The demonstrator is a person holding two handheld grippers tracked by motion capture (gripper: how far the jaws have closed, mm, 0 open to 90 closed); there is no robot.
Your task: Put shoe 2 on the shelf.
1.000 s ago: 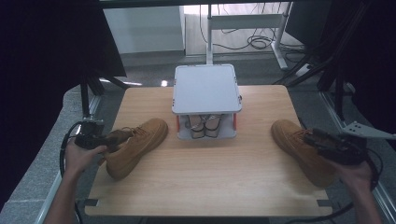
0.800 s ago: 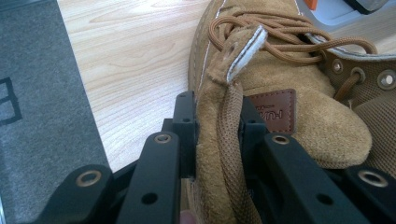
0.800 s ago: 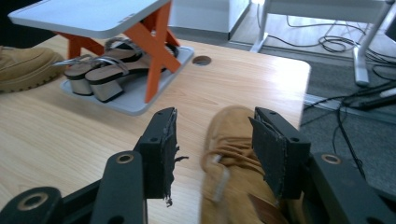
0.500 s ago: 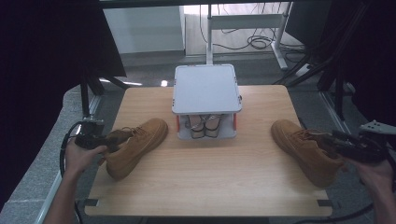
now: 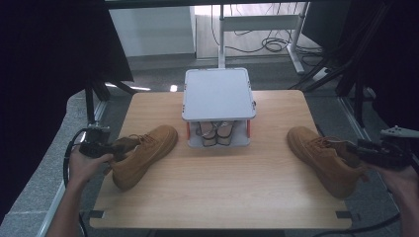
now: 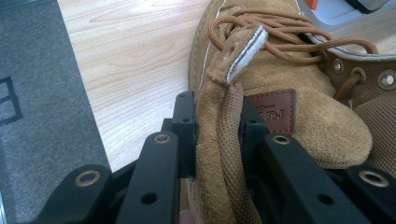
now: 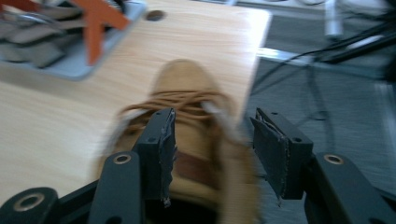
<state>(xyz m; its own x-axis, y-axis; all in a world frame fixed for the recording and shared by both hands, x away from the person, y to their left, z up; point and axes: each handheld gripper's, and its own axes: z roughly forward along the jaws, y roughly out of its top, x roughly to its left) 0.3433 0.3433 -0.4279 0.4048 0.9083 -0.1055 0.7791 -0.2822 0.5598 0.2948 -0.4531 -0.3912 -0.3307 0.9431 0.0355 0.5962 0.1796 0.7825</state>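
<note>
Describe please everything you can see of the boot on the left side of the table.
The left boot is tan suede with brown laces, metal eyelets and a small brown leather label on its tongue. It rests upright on its sole on the wooden table, toe pointing toward the grey rack in the middle, apart from it. The left gripper pinches its collar edge at the heel between both jaws. The laces lie loose, untied.
</note>
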